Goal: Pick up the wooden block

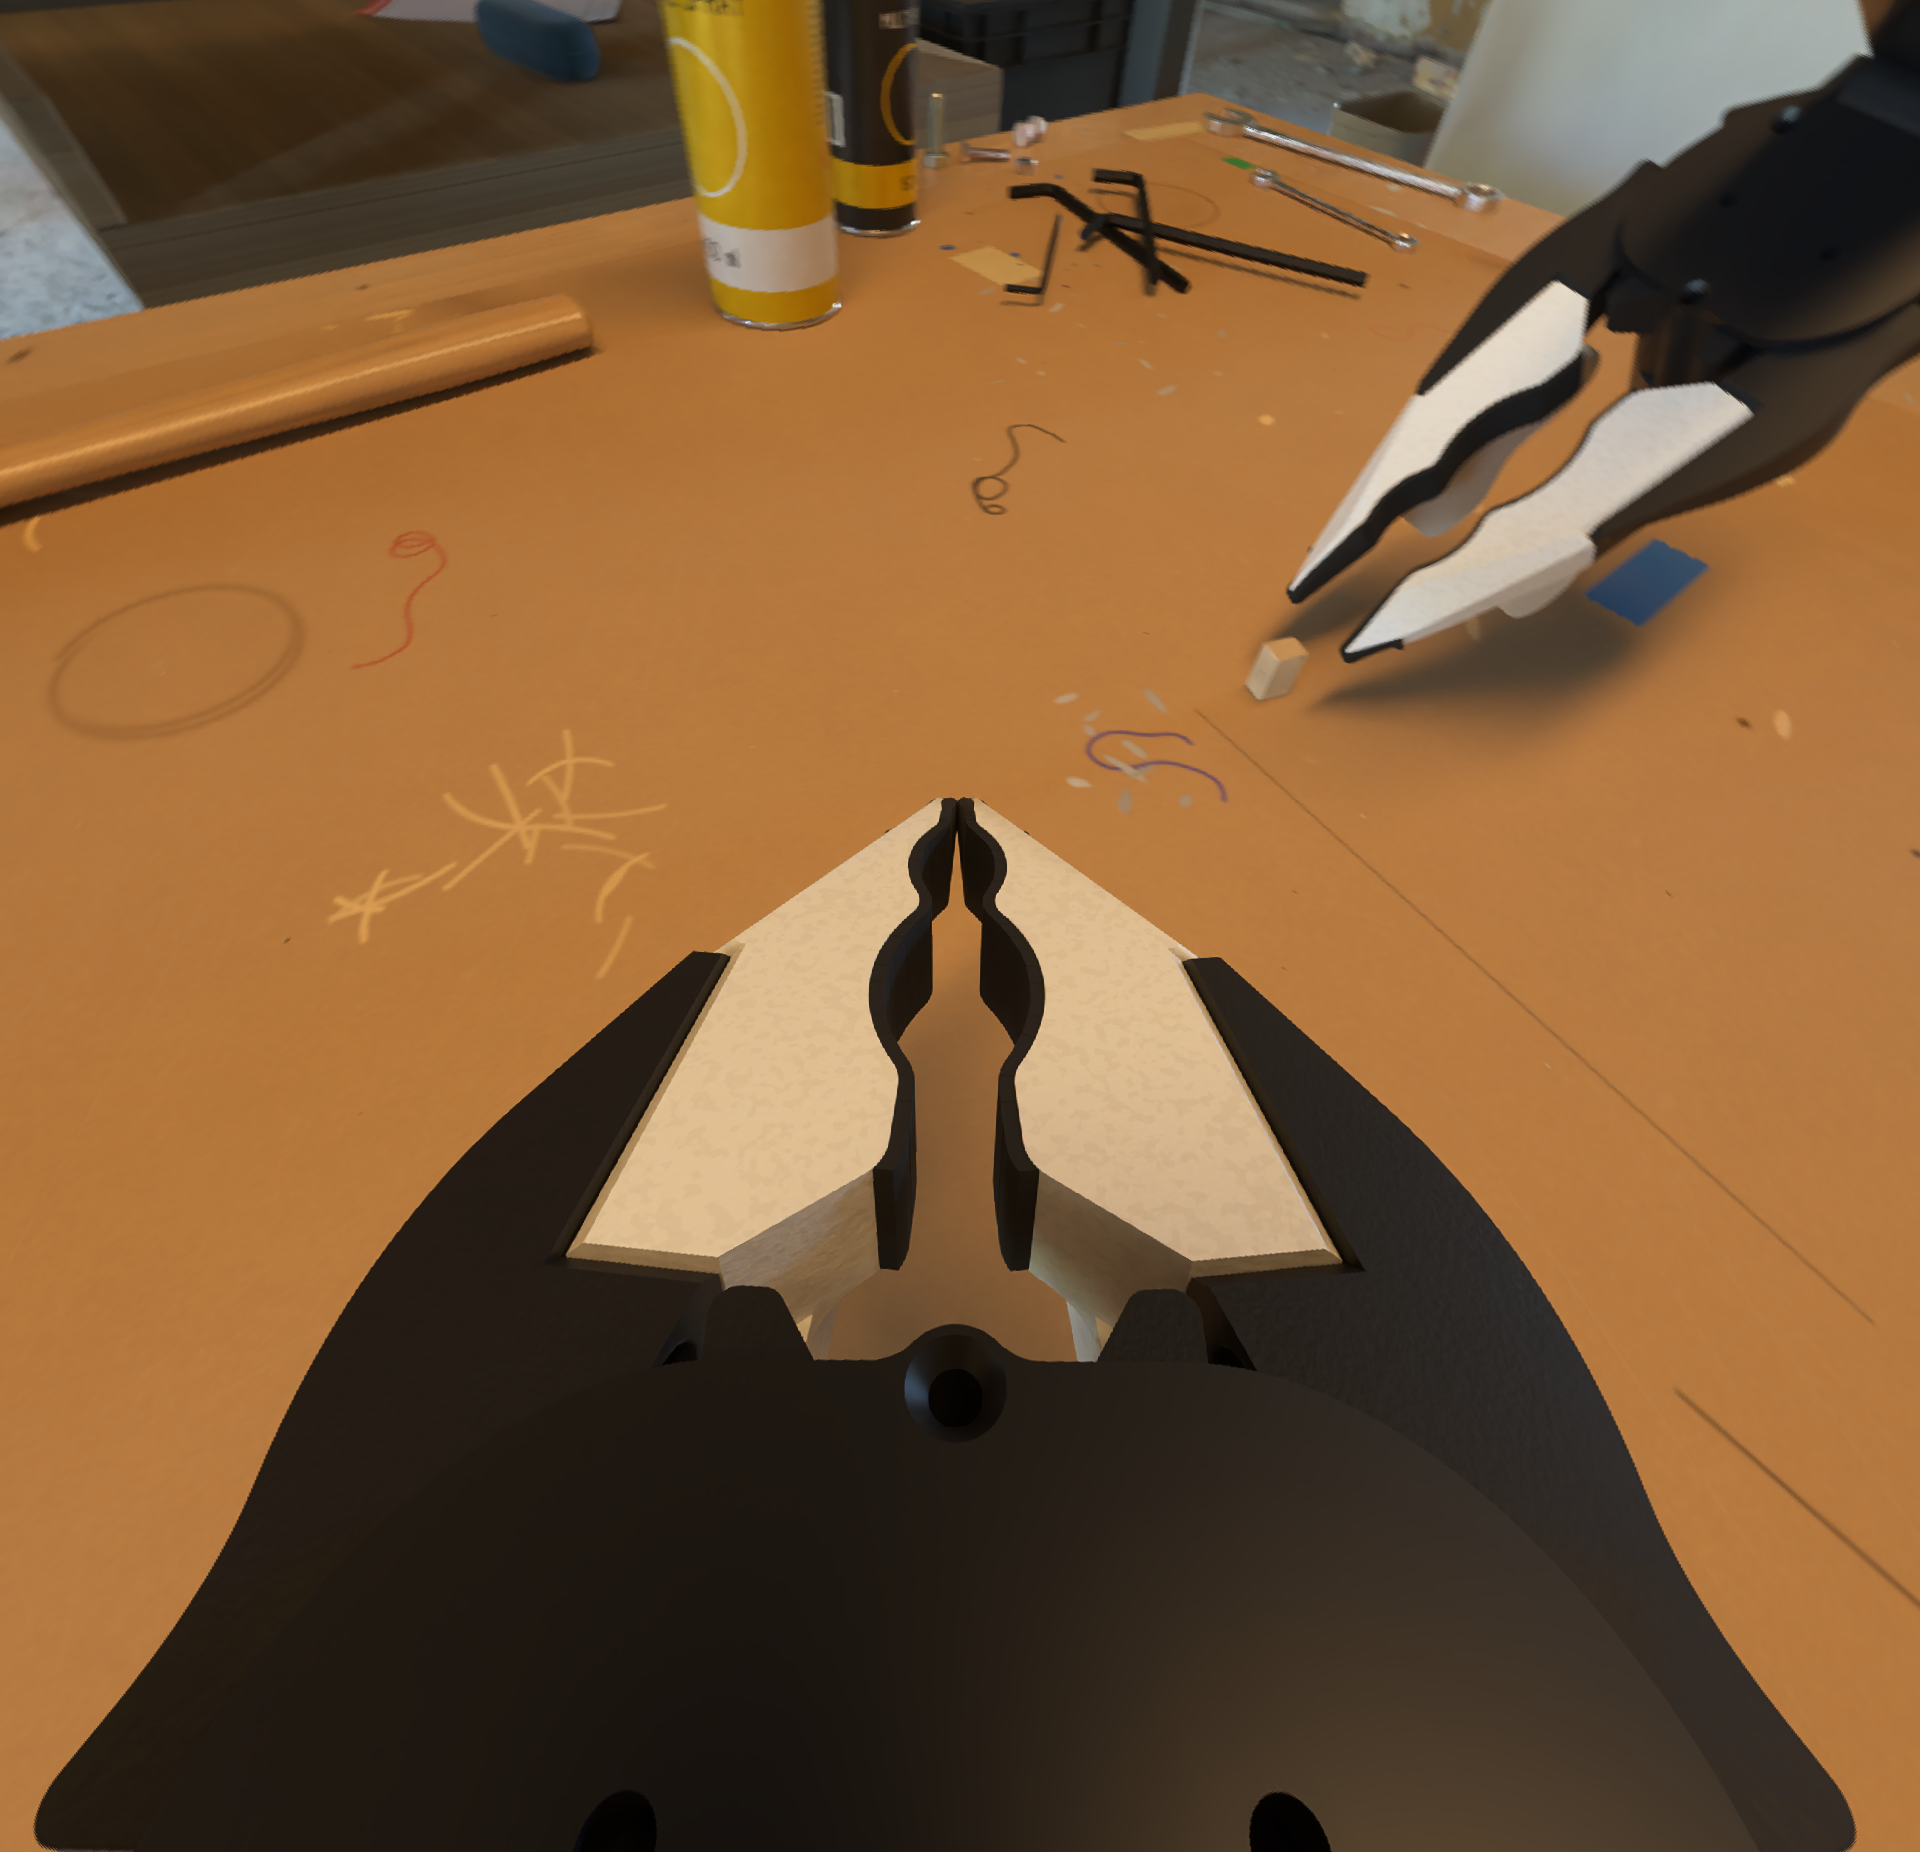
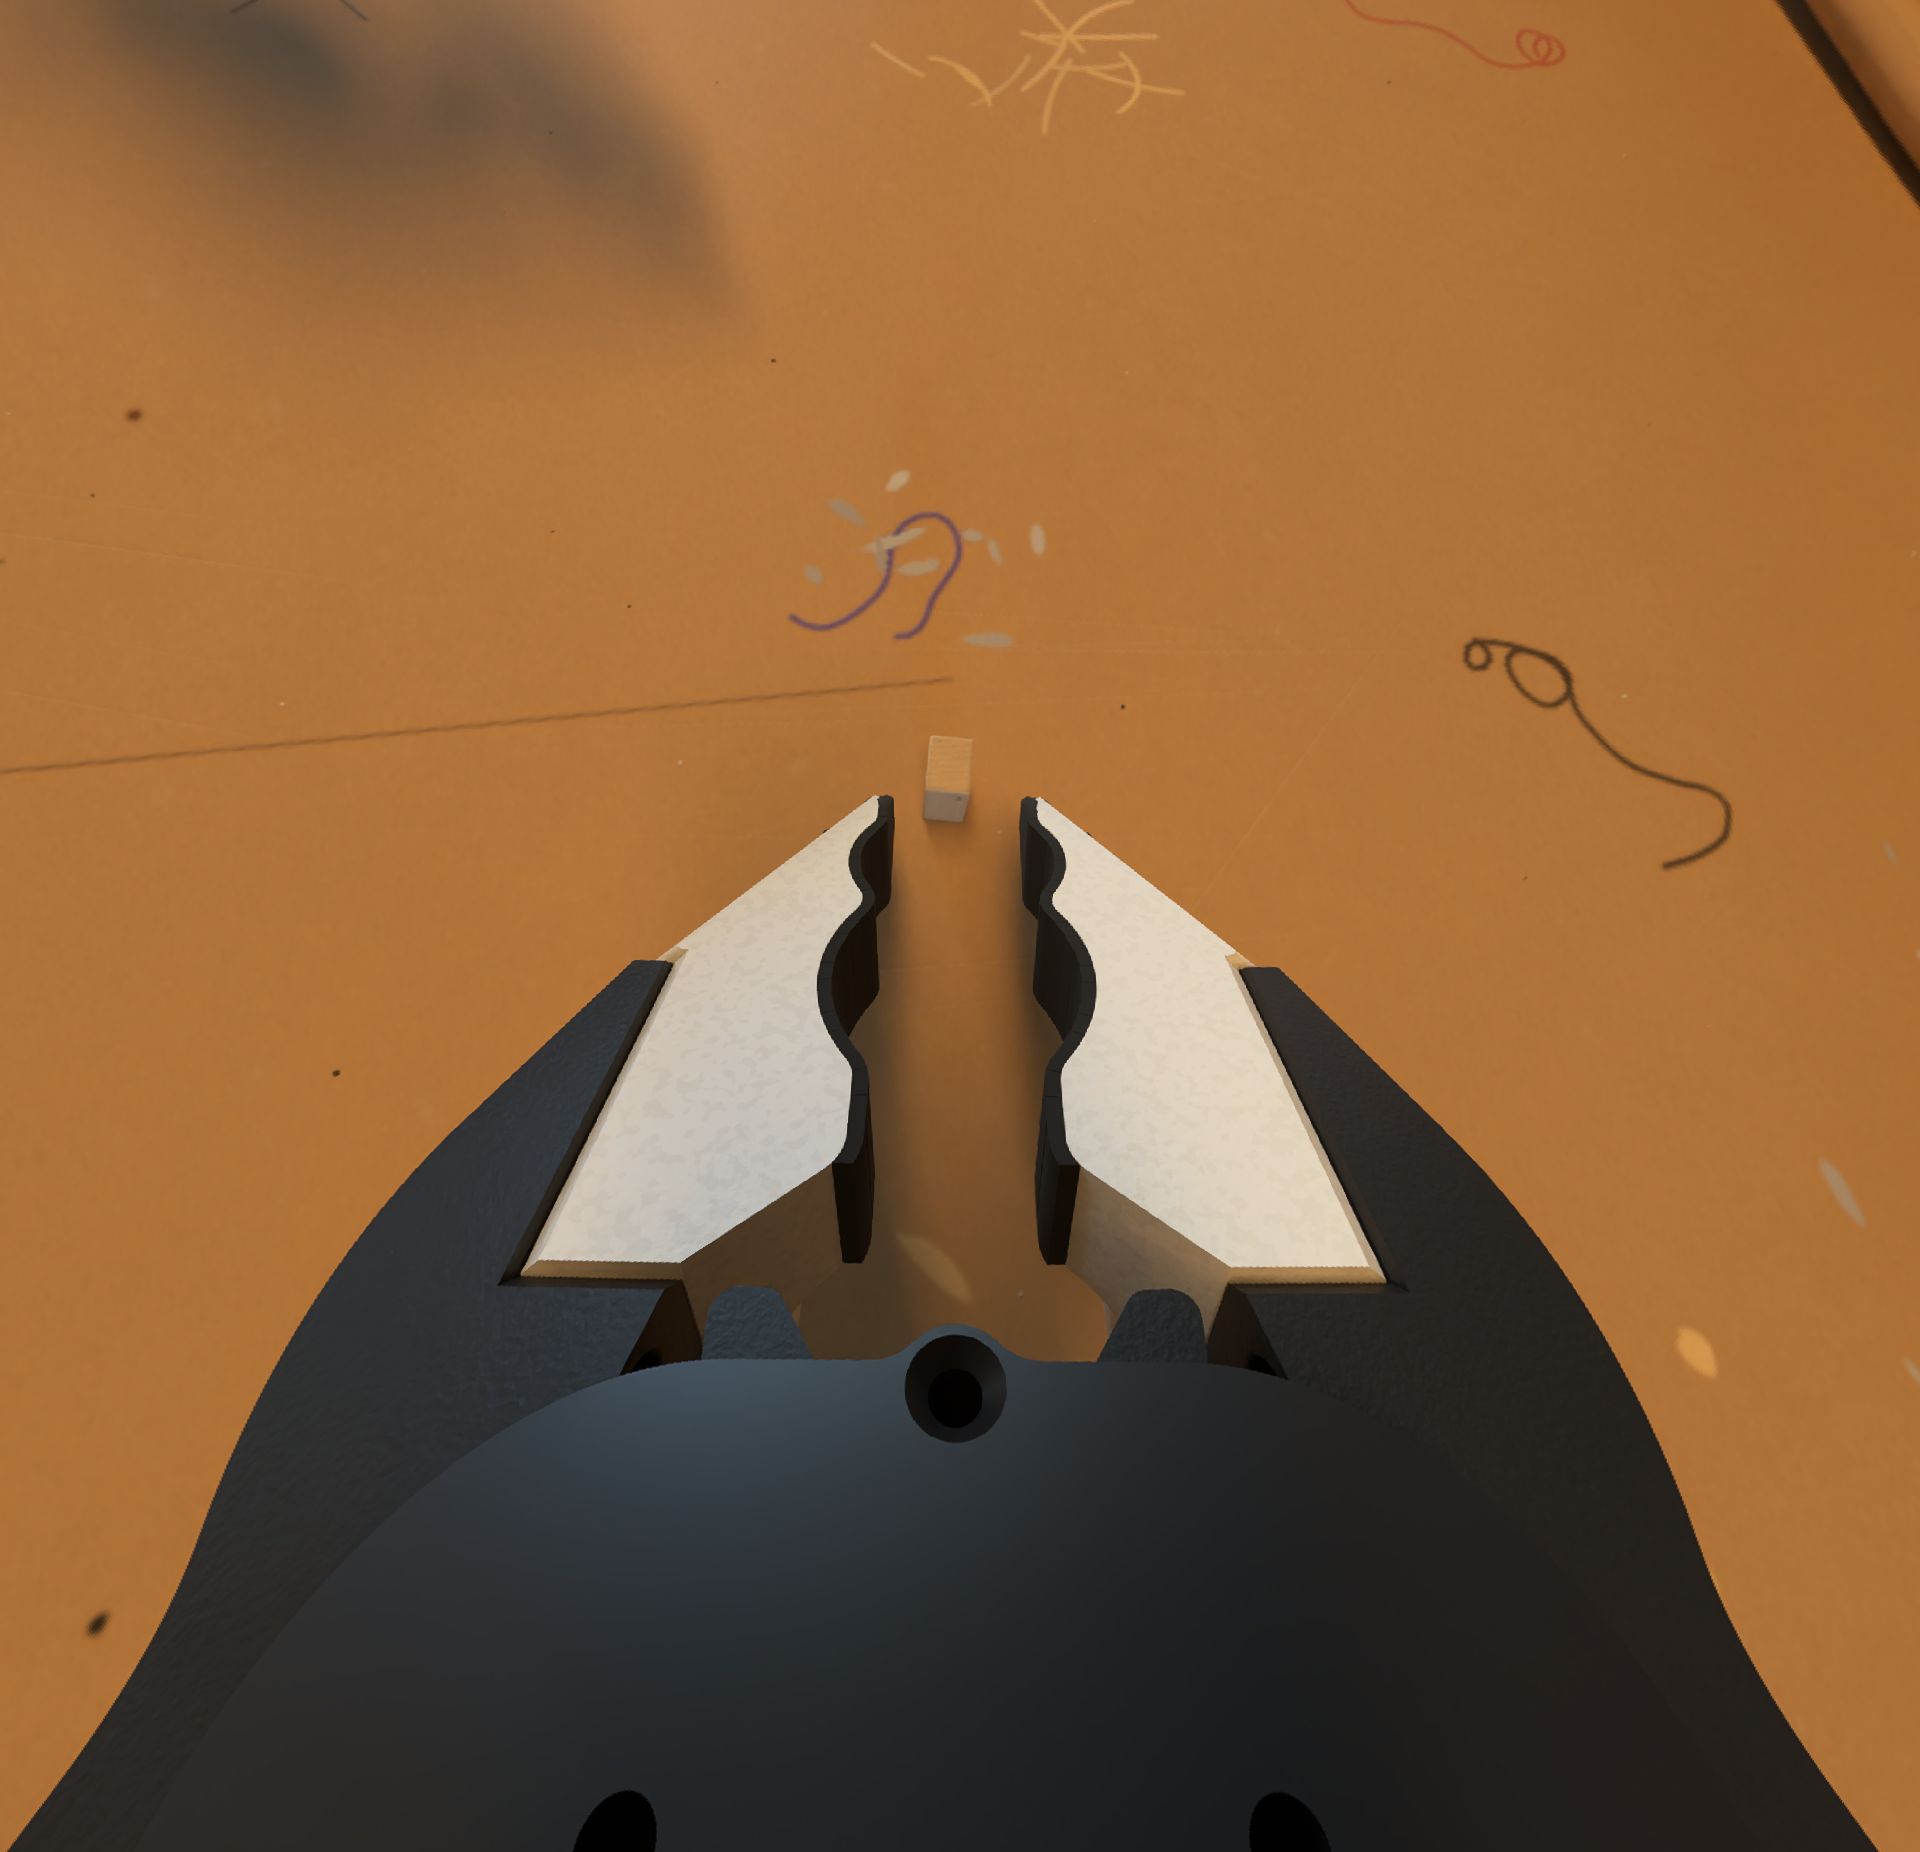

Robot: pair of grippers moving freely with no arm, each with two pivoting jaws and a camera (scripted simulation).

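Observation:
The wooden block (image 2: 948,779) is a small pale cuboid lying on the brown table. In the right wrist view it lies just ahead of the gap between my right gripper's tips. My right gripper (image 2: 956,810) is open and empty, low over the table. In the left wrist view the block (image 1: 1276,668) lies at the right, just beyond the tips of the right gripper (image 1: 1320,623), which comes in from the upper right. My left gripper (image 1: 957,808) is shut and empty, over the middle of the table, well left of the block.
At the back stand a yellow spray can (image 1: 753,129) and a black can (image 1: 878,88). Black hex keys (image 1: 1143,233) and silver wrenches (image 1: 1340,166) lie behind them. A wooden dowel (image 1: 291,389) lies at the left. A blue patch (image 1: 1647,581) lies under the right gripper.

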